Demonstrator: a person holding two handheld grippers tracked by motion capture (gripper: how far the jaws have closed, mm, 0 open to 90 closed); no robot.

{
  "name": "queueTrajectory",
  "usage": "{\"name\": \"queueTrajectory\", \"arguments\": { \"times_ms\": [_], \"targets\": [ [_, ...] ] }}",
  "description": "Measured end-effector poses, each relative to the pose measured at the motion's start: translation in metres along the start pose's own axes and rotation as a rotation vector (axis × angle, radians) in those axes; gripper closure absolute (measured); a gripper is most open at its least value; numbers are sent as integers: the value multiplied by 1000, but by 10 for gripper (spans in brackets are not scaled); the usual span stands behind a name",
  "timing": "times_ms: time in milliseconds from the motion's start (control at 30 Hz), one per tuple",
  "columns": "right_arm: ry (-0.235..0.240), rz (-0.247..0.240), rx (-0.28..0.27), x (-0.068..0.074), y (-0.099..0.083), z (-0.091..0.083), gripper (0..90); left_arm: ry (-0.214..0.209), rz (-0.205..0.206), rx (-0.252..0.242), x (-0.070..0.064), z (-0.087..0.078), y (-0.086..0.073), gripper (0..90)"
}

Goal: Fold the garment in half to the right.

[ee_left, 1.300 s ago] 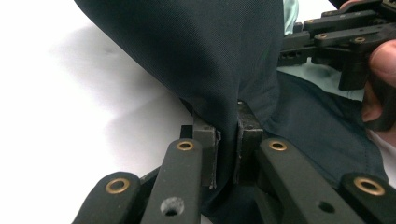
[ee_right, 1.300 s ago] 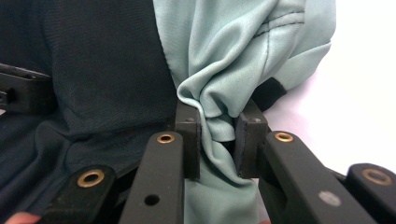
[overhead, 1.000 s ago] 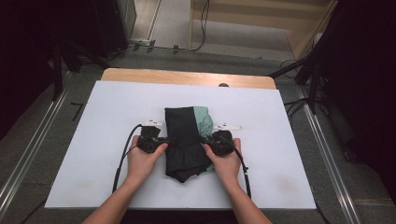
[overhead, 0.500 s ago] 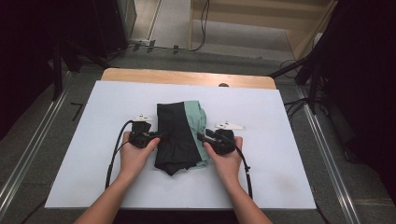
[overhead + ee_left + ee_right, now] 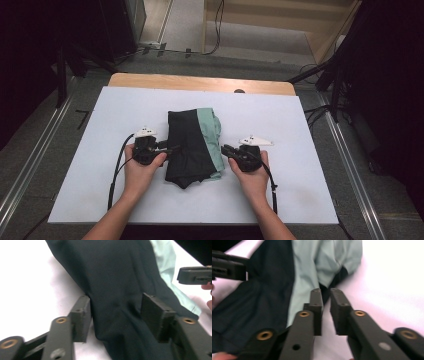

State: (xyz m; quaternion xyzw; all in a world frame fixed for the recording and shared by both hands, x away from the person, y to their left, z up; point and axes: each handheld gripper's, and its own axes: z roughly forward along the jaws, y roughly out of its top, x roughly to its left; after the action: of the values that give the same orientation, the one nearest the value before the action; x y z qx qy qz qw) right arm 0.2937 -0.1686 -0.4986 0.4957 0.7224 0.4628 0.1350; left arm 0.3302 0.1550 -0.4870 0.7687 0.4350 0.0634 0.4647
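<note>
A folded garment, black with a mint-green panel on its right side, lies in the middle of the white table. My left gripper is at the garment's left edge. In the left gripper view its jaws stand wide open, with the black cloth bulging between them. My right gripper sits just off the garment's right edge. Its jaws are only a narrow gap apart, with bare table between them, and the mint cloth lies just ahead and to the left.
The white table cover has bare room to the left, right and front of the garment. A wooden edge runs along the back. Dark floor, rails and cables surround the table.
The garment has been spread wider and flatter. My left gripper moved left and opened around the cloth edge. My right gripper let go and drew back to the right, off the garment.
</note>
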Motion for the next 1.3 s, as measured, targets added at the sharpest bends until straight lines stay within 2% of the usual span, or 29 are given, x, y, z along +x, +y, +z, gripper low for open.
{"name": "queueTrajectory", "arguments": {
  "times_ms": [100,200,267,300,367,400,433,633,867,967,1033,1167,1200,1300],
  "targets": [
    [-10,-41,-18,5,3,0,582,-14,19,-49,-1,-9,-3,315],
    [19,-43,3,6,3,6,575,-23,36,-86,-3,-19,-5,279],
    [22,-44,32,7,1,11,620,-24,46,-100,-3,-26,-7,276],
    [38,-40,45,7,0,13,683,-19,51,-108,-3,-30,-7,265],
    [29,-50,70,8,-2,15,831,-10,63,-122,-1,-37,-9,260],
    [29,-45,76,8,-3,16,876,-7,65,-131,0,-42,-10,259],
    [34,-36,81,8,-4,16,882,1,71,-136,1,-46,-12,247],
    [48,-37,91,9,-11,6,886,36,65,-158,12,-67,-23,235],
    [11,-21,71,6,-20,-15,887,74,54,-182,20,-88,-37,234],
    [-10,-41,97,6,-26,-10,887,79,57,-188,21,-94,-43,208],
    [-16,-34,103,5,-29,-6,886,85,62,-191,21,-97,-47,202],
    [-50,-77,119,8,-26,0,884,99,74,-200,21,-103,-52,175],
    [-47,-73,128,8,-26,2,881,99,78,-202,21,-105,-53,174],
    [-36,-69,113,8,-25,2,773,96,89,-223,22,-111,-56,137]
  ]
}}
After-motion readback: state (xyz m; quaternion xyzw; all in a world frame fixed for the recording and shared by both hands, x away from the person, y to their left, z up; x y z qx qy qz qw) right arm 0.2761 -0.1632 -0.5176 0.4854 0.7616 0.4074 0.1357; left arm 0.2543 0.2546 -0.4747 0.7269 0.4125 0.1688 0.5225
